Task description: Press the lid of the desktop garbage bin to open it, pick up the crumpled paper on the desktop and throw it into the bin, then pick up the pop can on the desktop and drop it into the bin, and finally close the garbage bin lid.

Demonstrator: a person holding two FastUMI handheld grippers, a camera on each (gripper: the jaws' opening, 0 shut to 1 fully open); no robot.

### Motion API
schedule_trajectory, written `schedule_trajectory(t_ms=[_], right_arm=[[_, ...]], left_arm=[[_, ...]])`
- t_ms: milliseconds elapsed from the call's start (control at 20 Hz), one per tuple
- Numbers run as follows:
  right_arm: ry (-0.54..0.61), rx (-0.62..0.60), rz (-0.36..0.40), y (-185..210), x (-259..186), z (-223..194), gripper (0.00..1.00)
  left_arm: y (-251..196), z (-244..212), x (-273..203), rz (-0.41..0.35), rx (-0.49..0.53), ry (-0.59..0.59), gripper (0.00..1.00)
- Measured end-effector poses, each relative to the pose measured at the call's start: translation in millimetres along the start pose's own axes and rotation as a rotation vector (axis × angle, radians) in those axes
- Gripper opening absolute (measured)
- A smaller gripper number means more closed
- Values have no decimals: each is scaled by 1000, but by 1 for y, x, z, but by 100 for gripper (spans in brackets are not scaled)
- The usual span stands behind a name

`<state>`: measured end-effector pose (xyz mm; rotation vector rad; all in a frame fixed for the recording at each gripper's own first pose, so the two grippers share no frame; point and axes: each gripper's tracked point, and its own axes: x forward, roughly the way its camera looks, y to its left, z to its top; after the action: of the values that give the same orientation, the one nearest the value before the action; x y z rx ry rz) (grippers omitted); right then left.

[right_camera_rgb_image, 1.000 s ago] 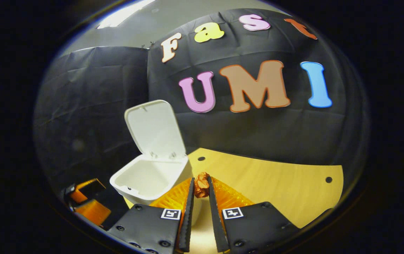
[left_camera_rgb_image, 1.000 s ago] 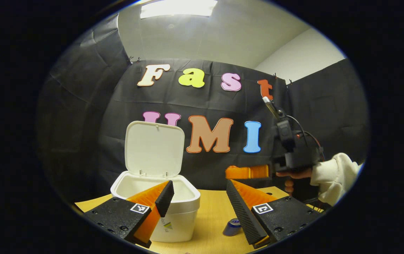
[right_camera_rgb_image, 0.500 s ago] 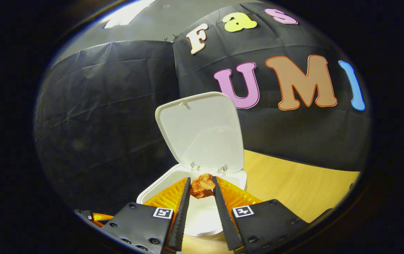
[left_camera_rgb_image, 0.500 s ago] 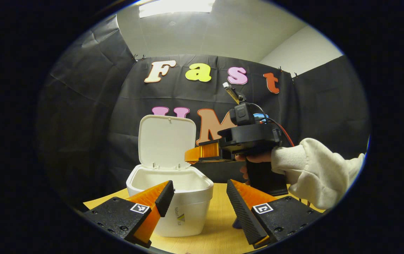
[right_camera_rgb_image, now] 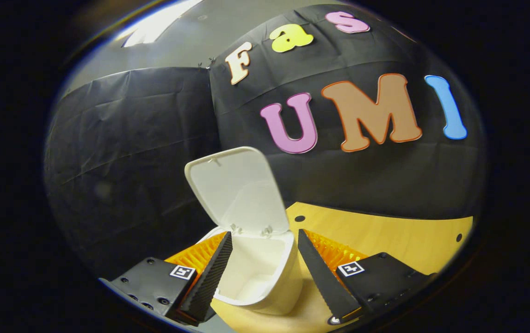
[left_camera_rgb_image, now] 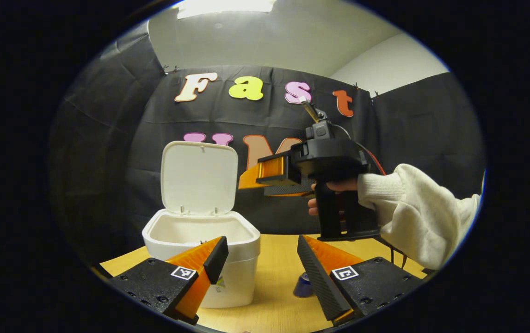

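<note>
White bin (right_camera_rgb_image: 265, 277) lid up | under R hand-held gripper (right_camera_rgb_image: 265, 263), fingers apart, empty | L hand-held gripper (left_camera_rgb_image: 260, 268) open

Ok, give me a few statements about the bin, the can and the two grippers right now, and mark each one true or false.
1. The bin has its lid standing up open. True.
2. The right gripper is clamped on a ball of paper. False: its fingers are spread apart with nothing between them.
3. The can sits on the table. True, right of the bin in the left gripper view.
4. The left gripper grips the can. False: it is open, and the can lies beyond its fingers.
5. The right gripper hangs above the open bin. True.
</note>
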<state>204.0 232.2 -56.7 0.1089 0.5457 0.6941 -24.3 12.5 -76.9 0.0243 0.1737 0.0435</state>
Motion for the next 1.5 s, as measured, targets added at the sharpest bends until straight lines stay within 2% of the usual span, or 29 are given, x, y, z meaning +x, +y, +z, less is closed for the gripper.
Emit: schedule_trajectory(t_ms=[100,250,400,500,700,800,1000,1250,1450,1500], right_arm=[[-37,29,-66,-28,-26,7,94],[-81,60,-157,-63,-73,8,96],[-134,43,-300,-101,-128,7,96],[-186,27,-399,-123,-168,10,96],[-221,72,-513,-140,-236,-1,95],[-238,56,-566,-145,-263,-9,95],[-235,34,-663,-156,-300,-27,95],[-252,75,-733,-161,-332,-50,95],[-269,108,-780,-162,-352,-64,96],[-275,110,-789,-161,-356,-67,93]], left_arm=[[-19,-5,7,-55,-5,4,90],[-51,-20,23,-148,-36,13,90],[-79,-46,45,-221,-30,20,90],[-90,-76,59,-244,-28,45,90],[-99,-139,85,-236,33,135,91],[-101,-161,96,-232,56,156,91],[-108,-210,111,-228,42,219,91],[-104,-248,120,-190,76,281,91],[-103,-274,130,-196,97,342,91],[-102,-279,131,-196,94,361,90]])
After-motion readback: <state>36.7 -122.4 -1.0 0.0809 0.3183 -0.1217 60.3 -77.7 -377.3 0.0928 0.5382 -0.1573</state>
